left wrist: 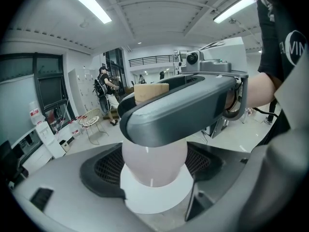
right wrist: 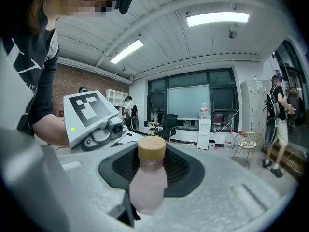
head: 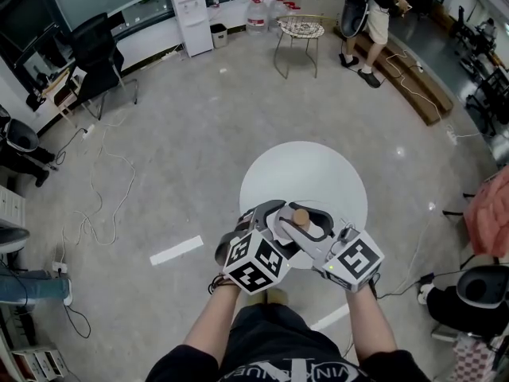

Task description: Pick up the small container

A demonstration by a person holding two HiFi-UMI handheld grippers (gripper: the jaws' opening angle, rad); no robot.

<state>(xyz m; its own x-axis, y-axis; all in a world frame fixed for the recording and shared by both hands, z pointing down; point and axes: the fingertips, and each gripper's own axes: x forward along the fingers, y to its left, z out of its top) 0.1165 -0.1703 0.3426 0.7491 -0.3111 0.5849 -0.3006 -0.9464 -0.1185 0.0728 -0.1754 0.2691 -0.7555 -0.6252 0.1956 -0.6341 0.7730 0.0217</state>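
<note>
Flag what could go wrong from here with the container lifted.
1. The left gripper and the right gripper both clamp the small container; if they pull unevenly, it may twist loose.
2. Its body looks smooth and rounded, so it could slide down out of the grip.
3. It hangs above the round table; if dropped, it would likely topple and roll off.

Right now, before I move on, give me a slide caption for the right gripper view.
Right tongs closed on the upright small pink container, tan cap on top.
</note>
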